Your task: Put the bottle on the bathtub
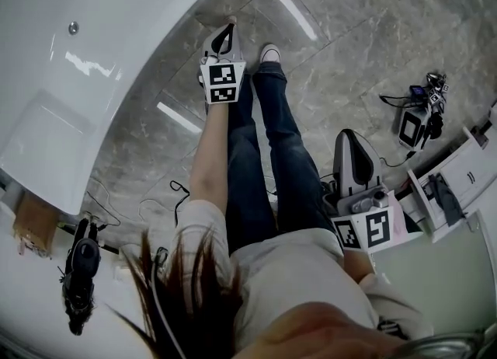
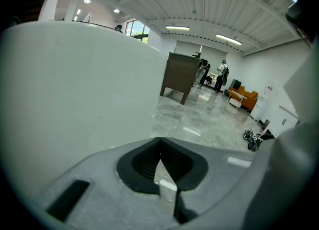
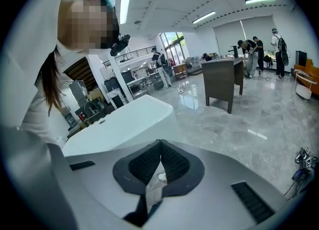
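head view: the left gripper (image 1: 225,35) hangs low at the end of a straight arm, nose toward the marble floor (image 1: 334,31), just beside the curved outer wall of the bathtub (image 1: 93,54). the right gripper (image 1: 351,148) is well apart from the tub, on the far side of the person's legs (image 1: 268,140) and near a white cabinet (image 1: 466,175). i can't find the bottle anywhere here, neither on the tub's rim, nor on the floor, nor in either tool.

left gripper view: the two dark pads meet at their tips with nothing between them; the sliver below the tips shows only floor. the tub's white wall (image 2: 75,89) fills the left half of the view, close by and to the left of the jaws. no bottle.

right gripper view: these jaws are also closed tip to tip and hold nothing; a pale fleck in the gap looks to me like floor, not an object. the tub (image 3: 124,122) lies ahead and to the left, some way off. no bottle here either.

my judgement: the left tool is much the nearer to the tub, so it is better placed for the set-down. which way the bottle lies from either pair of jaws, and how its long axis runs, i cannot tell; it has to be found and picked up first.
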A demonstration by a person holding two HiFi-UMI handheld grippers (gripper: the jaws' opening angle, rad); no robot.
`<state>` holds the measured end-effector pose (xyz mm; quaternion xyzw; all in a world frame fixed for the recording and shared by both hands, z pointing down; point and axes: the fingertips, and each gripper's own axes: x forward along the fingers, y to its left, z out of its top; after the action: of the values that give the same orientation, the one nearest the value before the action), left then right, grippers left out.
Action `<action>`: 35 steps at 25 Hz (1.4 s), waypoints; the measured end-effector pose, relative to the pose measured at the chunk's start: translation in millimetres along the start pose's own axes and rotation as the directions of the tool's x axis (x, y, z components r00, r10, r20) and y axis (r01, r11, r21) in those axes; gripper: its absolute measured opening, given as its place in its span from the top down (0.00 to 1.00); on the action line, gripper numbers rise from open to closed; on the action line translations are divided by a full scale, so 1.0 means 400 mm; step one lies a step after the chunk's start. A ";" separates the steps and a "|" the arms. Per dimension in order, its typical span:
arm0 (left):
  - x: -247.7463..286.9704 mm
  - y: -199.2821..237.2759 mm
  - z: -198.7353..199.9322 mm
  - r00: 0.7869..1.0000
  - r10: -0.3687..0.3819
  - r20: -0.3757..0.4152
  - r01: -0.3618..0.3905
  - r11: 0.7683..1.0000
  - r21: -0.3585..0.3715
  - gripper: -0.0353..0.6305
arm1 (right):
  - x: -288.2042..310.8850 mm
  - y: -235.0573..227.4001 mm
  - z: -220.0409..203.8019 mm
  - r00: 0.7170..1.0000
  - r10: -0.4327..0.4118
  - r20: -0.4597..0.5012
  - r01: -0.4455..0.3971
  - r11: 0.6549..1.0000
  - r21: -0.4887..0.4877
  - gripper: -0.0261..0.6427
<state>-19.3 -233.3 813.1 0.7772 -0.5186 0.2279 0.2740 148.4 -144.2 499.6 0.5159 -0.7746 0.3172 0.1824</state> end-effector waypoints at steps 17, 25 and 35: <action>-0.295 -0.057 0.399 0.972 -0.089 0.217 0.079 0.995 0.053 0.93 | -0.100 0.085 0.142 0.997 0.022 0.074 -0.019 0.999 -0.042 0.94; -0.470 -0.057 0.563 0.958 -0.071 0.278 0.052 0.996 0.075 0.93 | -0.144 0.127 0.235 0.989 0.057 0.135 -0.049 0.997 -0.065 0.94; -0.742 -0.057 0.772 0.926 -0.022 0.377 -0.016 0.995 0.098 0.93 | -0.225 0.174 0.350 0.980 0.080 0.182 -0.060 0.992 -0.112 0.94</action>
<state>-82.8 -228.5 389.1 0.8200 -0.5485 0.0989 0.1305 127.2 -159.3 321.2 0.5052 -0.8216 0.2323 0.1253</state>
